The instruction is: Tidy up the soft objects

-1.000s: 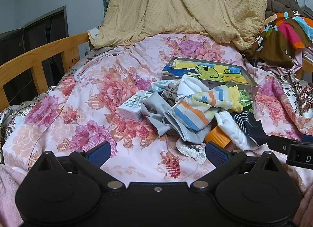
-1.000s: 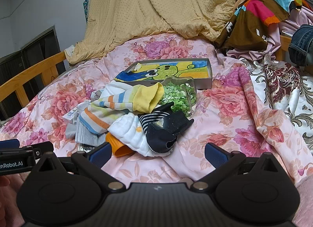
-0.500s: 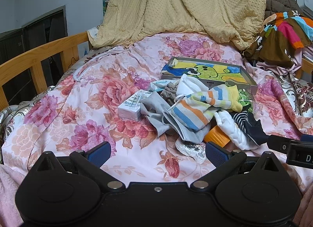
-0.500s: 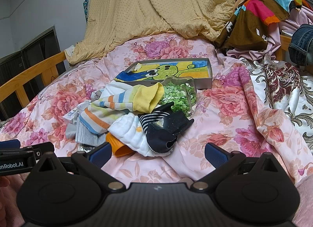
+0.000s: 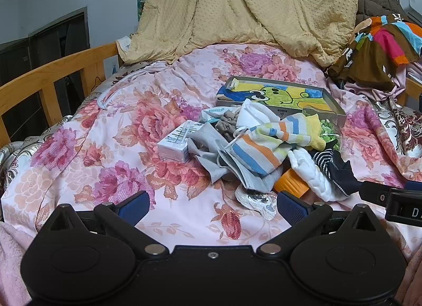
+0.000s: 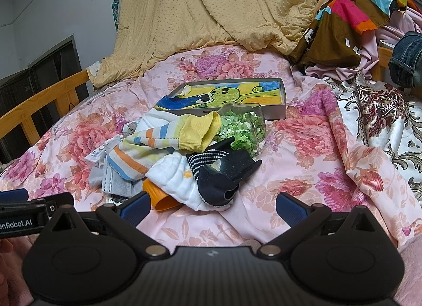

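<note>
Nothing has changed over the last second: both the left hand-held gripper [image 5: 212,208] and right hand-held gripper [image 6: 212,207] stay spread and empty, short of the sock pile [image 6: 171,158] on the bed [image 6: 303,187], so sorting hasn't started.

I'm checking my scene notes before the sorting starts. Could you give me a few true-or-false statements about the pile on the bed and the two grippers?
1. Both the left gripper and the right gripper are open and hold nothing. True.
2. The striped sock lies on top of the pile. True.
3. The dark sock lies inside the shallow box. False: it lies on the floral bedcover, in front of the box.
4. The clear jar of green bits stands upright. False: it lies on its side.
</note>
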A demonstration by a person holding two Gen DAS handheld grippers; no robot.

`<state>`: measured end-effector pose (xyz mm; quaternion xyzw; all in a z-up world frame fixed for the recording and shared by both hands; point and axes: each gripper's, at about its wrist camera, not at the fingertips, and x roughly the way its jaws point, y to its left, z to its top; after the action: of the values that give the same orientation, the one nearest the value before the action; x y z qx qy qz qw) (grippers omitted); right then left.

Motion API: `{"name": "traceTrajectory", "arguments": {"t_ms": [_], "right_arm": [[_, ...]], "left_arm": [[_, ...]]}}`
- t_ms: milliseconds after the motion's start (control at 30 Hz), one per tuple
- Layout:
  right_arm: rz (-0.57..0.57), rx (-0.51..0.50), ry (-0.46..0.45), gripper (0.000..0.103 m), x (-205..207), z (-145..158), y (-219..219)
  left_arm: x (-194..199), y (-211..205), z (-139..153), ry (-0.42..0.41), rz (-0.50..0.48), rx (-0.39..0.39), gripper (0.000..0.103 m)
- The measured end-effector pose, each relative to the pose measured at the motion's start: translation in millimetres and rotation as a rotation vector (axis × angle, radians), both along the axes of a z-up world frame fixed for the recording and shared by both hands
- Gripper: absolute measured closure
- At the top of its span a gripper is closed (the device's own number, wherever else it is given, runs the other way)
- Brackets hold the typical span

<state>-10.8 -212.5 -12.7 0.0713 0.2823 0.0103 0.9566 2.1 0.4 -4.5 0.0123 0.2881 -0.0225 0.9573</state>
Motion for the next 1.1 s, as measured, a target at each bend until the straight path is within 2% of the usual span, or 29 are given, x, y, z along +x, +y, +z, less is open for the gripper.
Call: {"name": "traceTrajectory", "arguments": {"t_ms": [1100], "right_arm": [[0.000,0.001,0.007,0.000,0.5,-0.3,0.7]], "left_arm": [[0.7,0.0,-0.7,0.003,0.001,-0.001,0.001]]}}
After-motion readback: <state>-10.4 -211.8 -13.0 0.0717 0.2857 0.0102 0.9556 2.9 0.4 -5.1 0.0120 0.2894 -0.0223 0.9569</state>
